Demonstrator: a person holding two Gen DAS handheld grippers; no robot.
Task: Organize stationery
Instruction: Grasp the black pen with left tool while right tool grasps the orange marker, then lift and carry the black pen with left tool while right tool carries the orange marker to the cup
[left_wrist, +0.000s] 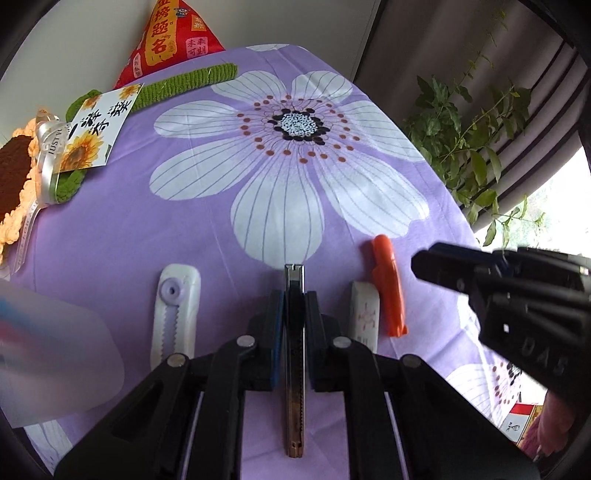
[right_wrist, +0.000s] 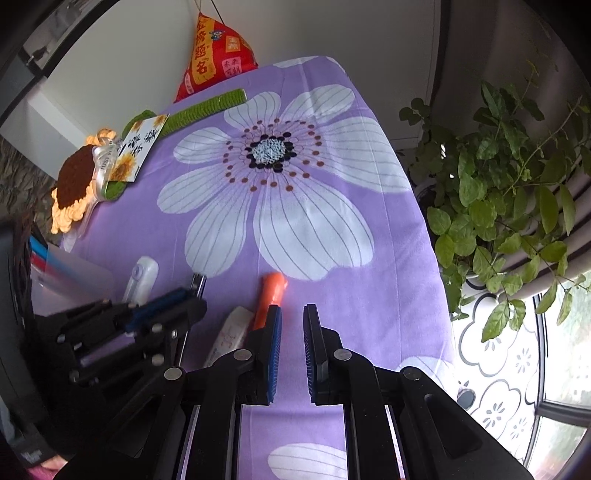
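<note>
The left gripper (left_wrist: 294, 295) is clamping its blue-padded jaws on a black utility knife (left_wrist: 294, 365), which is running lengthwise between the fingers with its metal tip poking out ahead and its worn rear end trailing back over the purple floral cloth (left_wrist: 207, 221). The right gripper (right_wrist: 292, 321) is holding its jaws parted with only cloth showing in the gap between them. Four cutters are showing in all: the black one being gripped, one white cutter with a lilac slider (left_wrist: 173, 314) lying just left of the left gripper, one small white patterned cutter (left_wrist: 364, 317) lying just to its right, and one orange cutter (left_wrist: 388, 288) lying right beside that one, seemingly touching it. In the right wrist view, the orange cutter (right_wrist: 271, 299) is lying just ahead of the right gripper's left finger. A translucent plastic box (left_wrist: 48, 354) is sitting at the left, blurred. Farther back, one crocheted sunflower (right_wrist: 74, 188) with a sunflower card (left_wrist: 99, 133), one red pouch (left_wrist: 173, 40) and one leafy plant (right_wrist: 509, 199) are standing well apart from the grippers.
</note>
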